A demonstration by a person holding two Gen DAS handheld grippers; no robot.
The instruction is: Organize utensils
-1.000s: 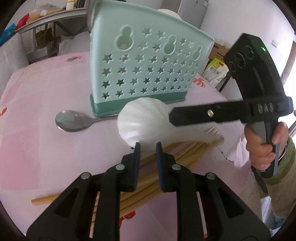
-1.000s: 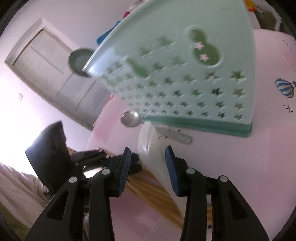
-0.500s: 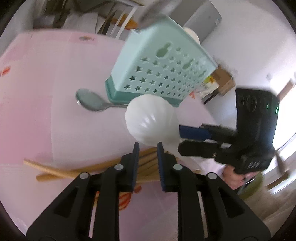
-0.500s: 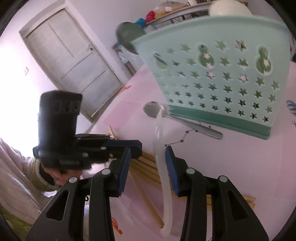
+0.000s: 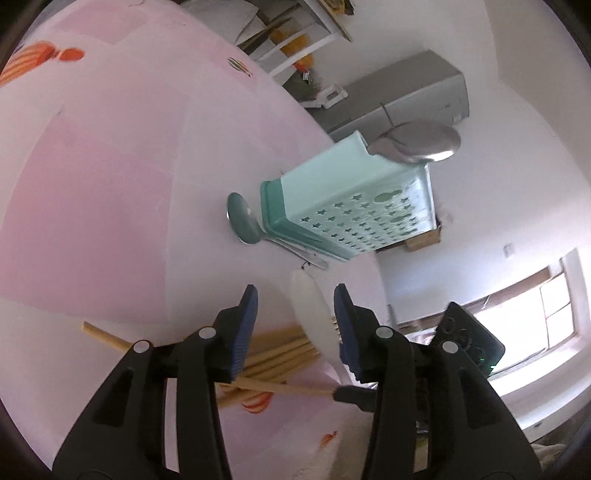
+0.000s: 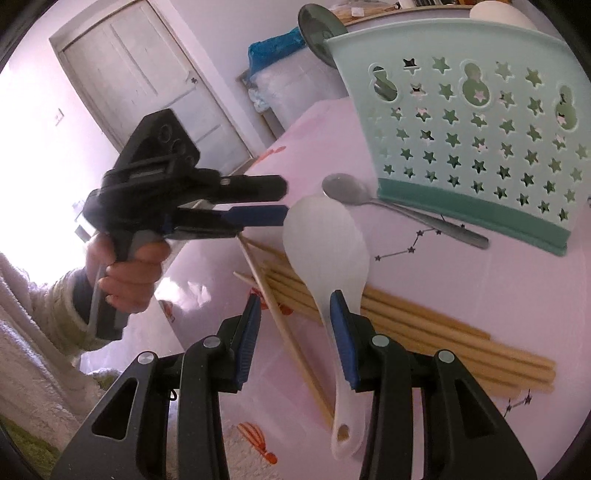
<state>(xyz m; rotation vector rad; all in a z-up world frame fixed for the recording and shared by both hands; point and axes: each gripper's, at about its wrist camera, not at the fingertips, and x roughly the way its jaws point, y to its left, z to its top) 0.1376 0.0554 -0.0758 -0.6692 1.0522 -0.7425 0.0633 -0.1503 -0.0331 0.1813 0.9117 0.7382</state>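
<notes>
A white plastic rice paddle (image 6: 327, 251) lies on the wooden chopsticks (image 6: 406, 317) on the pink tablecloth. It also shows edge-on in the left wrist view (image 5: 314, 317). My right gripper (image 6: 293, 306) is open, its right finger beside the paddle's handle. My left gripper (image 5: 293, 299) is open, hovering over the paddle; in the right wrist view its fingers (image 6: 255, 216) point at the paddle's head. The mint star-pierced utensil holder (image 6: 472, 147) stands behind, with a metal ladle (image 5: 417, 142) in it. A steel spoon (image 6: 388, 206) lies at its base.
The pink tablecloth (image 5: 110, 184) covers the table. One loose chopstick (image 6: 284, 325) lies across the bundle. A second white utensil head (image 6: 502, 13) sticks out of the holder. A door (image 6: 147, 81) and shelves stand beyond the table.
Both grippers have opened wider. The paddle, held up on edge before, now lies flat on the chopsticks. The left gripper has rolled and moved away from the holder.
</notes>
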